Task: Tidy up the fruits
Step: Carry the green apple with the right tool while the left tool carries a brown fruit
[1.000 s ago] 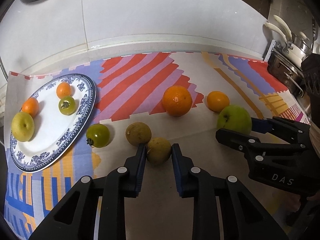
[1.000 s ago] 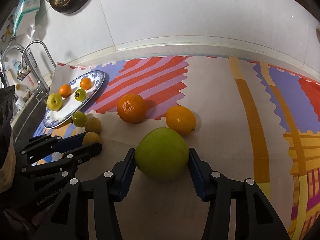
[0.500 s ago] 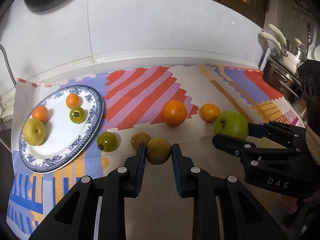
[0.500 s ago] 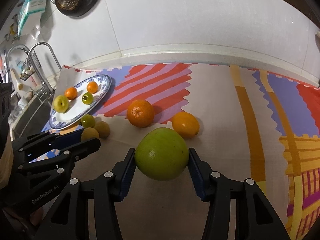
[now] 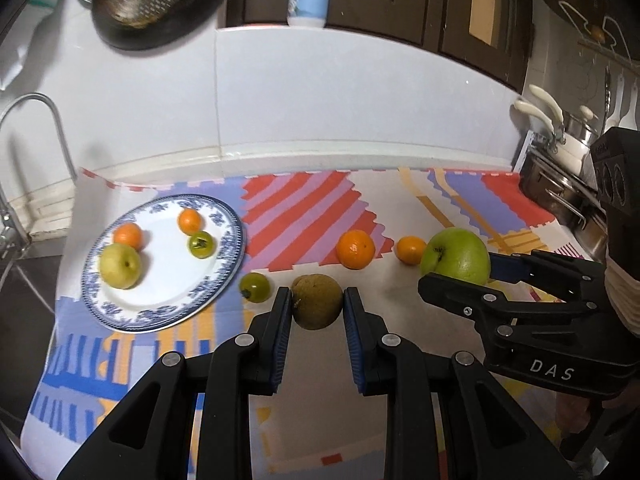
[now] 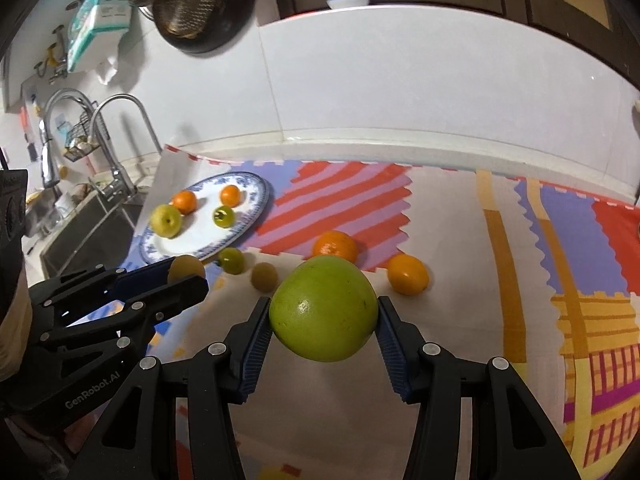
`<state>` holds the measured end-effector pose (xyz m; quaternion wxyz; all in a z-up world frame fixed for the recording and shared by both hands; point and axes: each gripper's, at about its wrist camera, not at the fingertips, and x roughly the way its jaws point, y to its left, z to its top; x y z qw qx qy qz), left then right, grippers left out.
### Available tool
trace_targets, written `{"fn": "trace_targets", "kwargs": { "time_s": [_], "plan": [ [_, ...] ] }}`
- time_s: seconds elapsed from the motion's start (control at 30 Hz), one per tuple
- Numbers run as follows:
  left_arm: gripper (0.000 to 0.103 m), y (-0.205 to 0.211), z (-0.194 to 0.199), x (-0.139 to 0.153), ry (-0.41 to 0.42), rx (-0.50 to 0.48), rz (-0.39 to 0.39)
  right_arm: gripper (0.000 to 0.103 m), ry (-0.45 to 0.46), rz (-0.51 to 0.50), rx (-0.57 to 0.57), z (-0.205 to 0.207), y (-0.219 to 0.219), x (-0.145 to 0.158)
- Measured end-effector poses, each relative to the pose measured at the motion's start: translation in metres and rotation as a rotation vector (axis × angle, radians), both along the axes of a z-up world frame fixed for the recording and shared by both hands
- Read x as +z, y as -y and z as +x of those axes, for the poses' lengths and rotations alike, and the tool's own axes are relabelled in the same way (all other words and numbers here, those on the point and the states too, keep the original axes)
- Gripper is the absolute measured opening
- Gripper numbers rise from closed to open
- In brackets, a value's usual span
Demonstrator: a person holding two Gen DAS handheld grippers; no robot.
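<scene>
My left gripper [image 5: 314, 304] is shut on a brown round fruit [image 5: 316, 301] and holds it above the mat; it also shows in the right wrist view [image 6: 186, 269]. My right gripper [image 6: 324, 316] is shut on a large green apple [image 6: 324, 314], lifted off the mat; the apple also shows in the left wrist view [image 5: 456, 256]. A blue-and-white plate [image 5: 120, 312] at the left holds a yellow apple [image 5: 119, 266], two small oranges and a green tomato [image 5: 201, 244].
On the patterned mat lie a green tomato [image 5: 255, 287], a second brown fruit [image 6: 264, 276], a large orange [image 5: 355, 249] and a smaller orange [image 5: 411, 250]. A sink and tap [image 6: 116, 160] are at the left, pots [image 5: 560, 168] at the right, a white wall behind.
Both grippers have risen with their fruits: the brown fruit and the green apple have left the mat. Both views now look from higher and further back.
</scene>
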<state>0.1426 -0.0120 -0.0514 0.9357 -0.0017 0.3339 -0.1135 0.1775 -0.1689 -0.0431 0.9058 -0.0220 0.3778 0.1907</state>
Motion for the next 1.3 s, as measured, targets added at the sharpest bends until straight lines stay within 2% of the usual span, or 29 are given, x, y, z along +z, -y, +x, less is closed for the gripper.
{"fn": "trace_targets", "kwargs": {
  "time_s": [0.63,1.3],
  "plan": [
    [0.026,-0.046,-0.045,0.041,0.127,0.089,0.021,0.052,0.106,0.034,0.107,-0.037,-0.050,0.038],
    [0.026,-0.125,-0.025,0.049,0.169,0.160,0.074,0.052,0.121,0.052,0.185,-0.010,-0.135,0.048]
  ]
}}
